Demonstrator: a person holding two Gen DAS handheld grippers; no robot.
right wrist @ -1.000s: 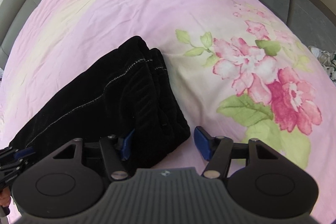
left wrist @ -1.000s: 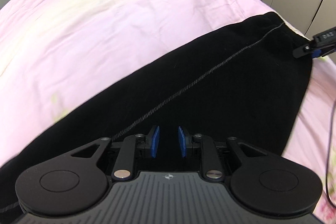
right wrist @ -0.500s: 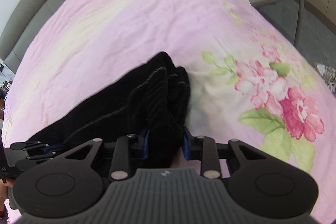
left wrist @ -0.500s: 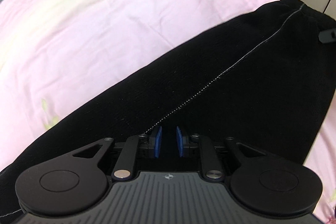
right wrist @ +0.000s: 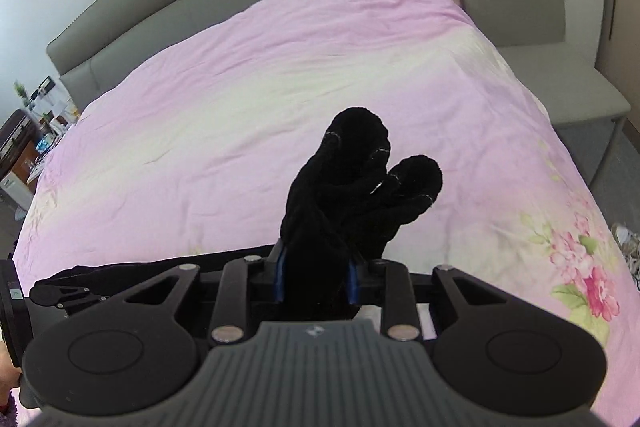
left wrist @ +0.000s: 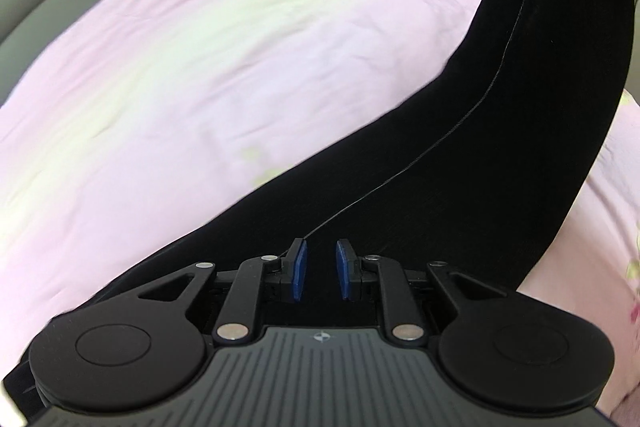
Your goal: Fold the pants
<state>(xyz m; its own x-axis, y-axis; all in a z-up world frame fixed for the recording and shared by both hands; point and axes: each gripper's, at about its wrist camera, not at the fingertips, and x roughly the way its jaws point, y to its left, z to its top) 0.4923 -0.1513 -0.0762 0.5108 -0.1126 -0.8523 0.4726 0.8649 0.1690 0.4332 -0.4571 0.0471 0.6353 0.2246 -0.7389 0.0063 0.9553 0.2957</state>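
Black pants [left wrist: 460,155] stretch from my left tongs [left wrist: 320,277] up toward 1 o'clock, raised off the pink bed [left wrist: 200,67]. Left tongs: blue pads a little apart with fabric between them; I cannot tell if they pinch it. Right tongs [right wrist: 316,277] clenched on the bunched cuff end, which sticks up at 12 o'clock. Flower print [right wrist: 588,267] at 3 o'clock.

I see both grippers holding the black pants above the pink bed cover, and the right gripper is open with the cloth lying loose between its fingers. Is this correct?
Not quite. The right gripper is shut on the black pants; the right wrist view shows the bunched cloth pinched between its blue pads. The rest holds: the left gripper also holds the pants above the pink bed cover.
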